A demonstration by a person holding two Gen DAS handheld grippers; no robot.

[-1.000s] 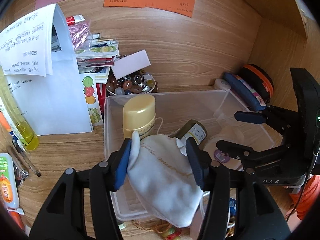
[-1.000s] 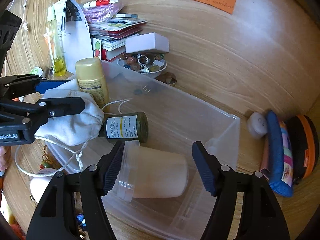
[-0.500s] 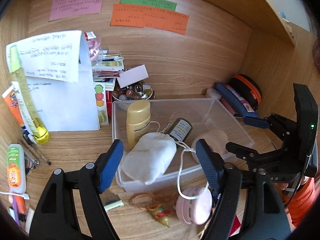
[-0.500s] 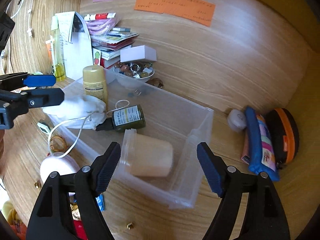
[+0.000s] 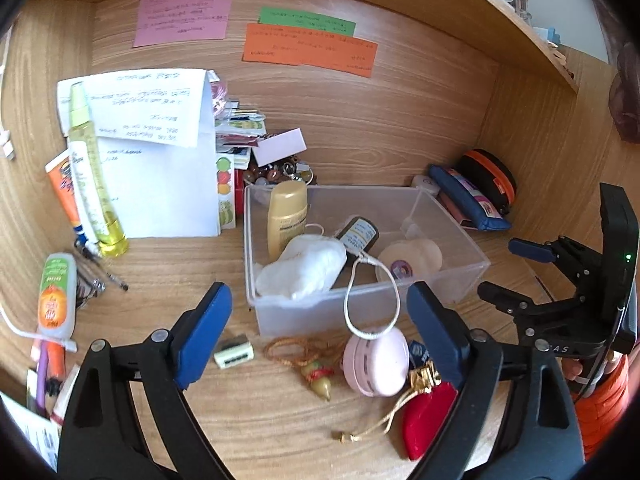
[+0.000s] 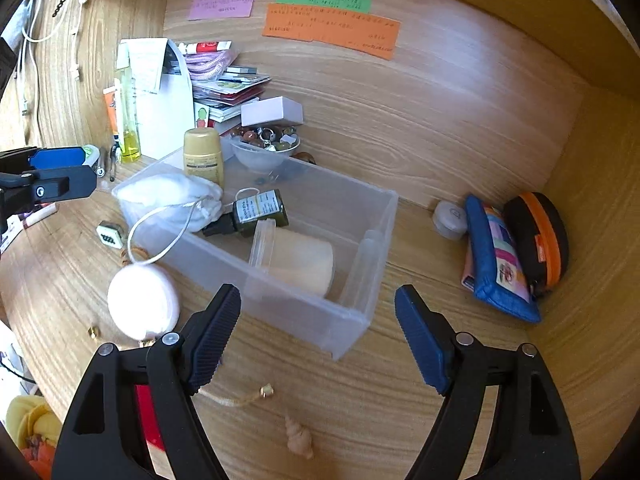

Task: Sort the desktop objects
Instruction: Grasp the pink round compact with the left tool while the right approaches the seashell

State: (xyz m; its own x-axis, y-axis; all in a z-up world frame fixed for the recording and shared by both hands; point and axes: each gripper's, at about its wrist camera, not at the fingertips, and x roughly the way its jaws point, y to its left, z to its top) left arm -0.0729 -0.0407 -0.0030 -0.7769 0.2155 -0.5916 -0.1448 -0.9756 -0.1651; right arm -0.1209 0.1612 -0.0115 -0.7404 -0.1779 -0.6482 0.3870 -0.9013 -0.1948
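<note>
A clear plastic bin [image 5: 460,276] [image 6: 360,320] sits mid-desk. Inside it lie a white drawstring pouch [image 5: 304,268] [image 6: 168,196], an upright gold bottle [image 5: 286,216], a dark green bottle [image 5: 358,236] and a cream jar [image 6: 300,260] on its side. The pouch's cord hangs over the bin's front wall onto a pink round compact [image 5: 376,360]. My left gripper [image 5: 318,291] hovers before the bin; its jaws are opening with nothing between them. My right gripper [image 6: 317,294] stands open and empty near the bin's right corner.
In front of the bin lie a red case [image 5: 428,412], a gourd charm [image 5: 318,376] and a small white block [image 5: 234,354]. A blue pencil case [image 6: 496,260] and an orange-black pouch [image 6: 536,236] rest at the right wall. A bead bowl [image 6: 266,146], books and bottles crowd the back left.
My left gripper let go of the white pouch, which now lies in the bin, and opened wide. Both grippers drew back from the bin, and the right one widened around the cream jar.
</note>
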